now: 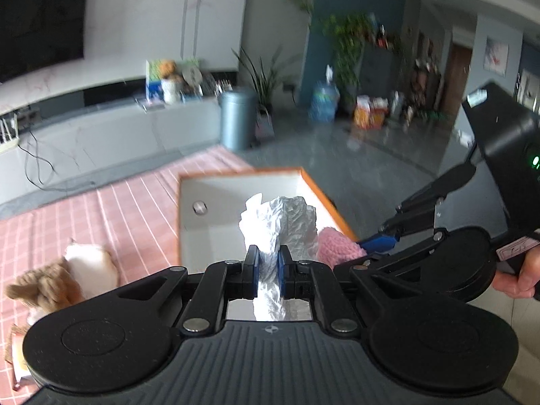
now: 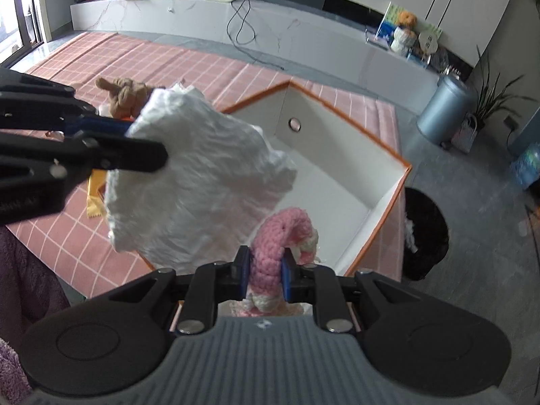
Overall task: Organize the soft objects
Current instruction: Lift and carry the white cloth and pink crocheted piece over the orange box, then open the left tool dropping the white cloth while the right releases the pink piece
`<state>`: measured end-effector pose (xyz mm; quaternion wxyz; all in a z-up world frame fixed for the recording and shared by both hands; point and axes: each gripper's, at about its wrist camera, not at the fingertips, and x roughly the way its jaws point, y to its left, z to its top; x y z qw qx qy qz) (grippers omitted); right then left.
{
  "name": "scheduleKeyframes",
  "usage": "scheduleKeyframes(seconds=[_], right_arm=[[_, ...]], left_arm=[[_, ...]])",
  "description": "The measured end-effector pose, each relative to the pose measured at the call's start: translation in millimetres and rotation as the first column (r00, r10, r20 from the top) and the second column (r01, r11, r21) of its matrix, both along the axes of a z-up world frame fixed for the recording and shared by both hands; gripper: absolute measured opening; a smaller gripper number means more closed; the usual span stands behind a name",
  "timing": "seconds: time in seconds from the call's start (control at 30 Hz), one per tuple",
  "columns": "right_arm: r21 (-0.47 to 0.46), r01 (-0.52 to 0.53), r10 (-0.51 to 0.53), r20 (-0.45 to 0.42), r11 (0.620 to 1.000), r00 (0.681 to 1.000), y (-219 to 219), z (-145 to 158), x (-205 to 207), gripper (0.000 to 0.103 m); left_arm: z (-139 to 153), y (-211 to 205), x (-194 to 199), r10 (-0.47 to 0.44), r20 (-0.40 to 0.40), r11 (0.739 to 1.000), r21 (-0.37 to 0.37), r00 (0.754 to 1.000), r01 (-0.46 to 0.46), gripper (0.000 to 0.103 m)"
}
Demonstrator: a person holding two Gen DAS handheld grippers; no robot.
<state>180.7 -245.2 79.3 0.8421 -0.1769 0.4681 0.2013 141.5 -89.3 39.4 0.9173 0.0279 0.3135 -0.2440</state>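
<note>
Crumpled white tissue [image 2: 199, 172] hiding box [image 2: 337, 182] corner

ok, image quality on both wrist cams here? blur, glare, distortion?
Left wrist: far room smeared by motion blur, white crumpled paper in the tongs fairly sharp, strong fisheye bending at the edges. Right wrist: the paper is soft with blur, pink knitted toy crisp, window glare top left.

Checked cloth [image 2: 209, 67] under box [image 2: 384, 199], plush [image 2: 125, 96]

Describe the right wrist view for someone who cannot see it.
The right claw grips a pink knitted toy above an open white box with orange edges. The left claw holds crumpled white tissue beside it.
</note>
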Motion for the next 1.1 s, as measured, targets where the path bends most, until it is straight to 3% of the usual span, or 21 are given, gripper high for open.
scheduleKeyframes(seconds=[0.43, 0.63, 0.8, 1.1], right_arm=[[0.003, -0.003, 0.004, -0.131, 1.000, 0.991, 1, -47, 23, 0.017], [0.023, 0.014, -0.010, -0.164, 1.000, 0.986, 1, -56, 29, 0.018], [0.027, 0.007, -0.003, -0.166, 1.000, 0.986, 5, -58, 30, 0.018], [0.040, 0.019, -0.013, -0.158, 0.999, 0.987, 5, -54, 24, 0.023]], left_arm=[[-45, -43, 10, -0.060, -0.053, 0.981, 0.183, 0.997, 0.069, 0.011], [-64, -55, 8, -0.091, -0.069, 0.951, 0.289, 0.993, 0.108, 0.012], [-71, -52, 9, -0.087, -0.097, 0.947, 0.299, 0.991, 0.113, 0.016], [-68, -43, 6, -0.053, -0.085, 0.945, 0.319, 0.995, 0.078, 0.046]])
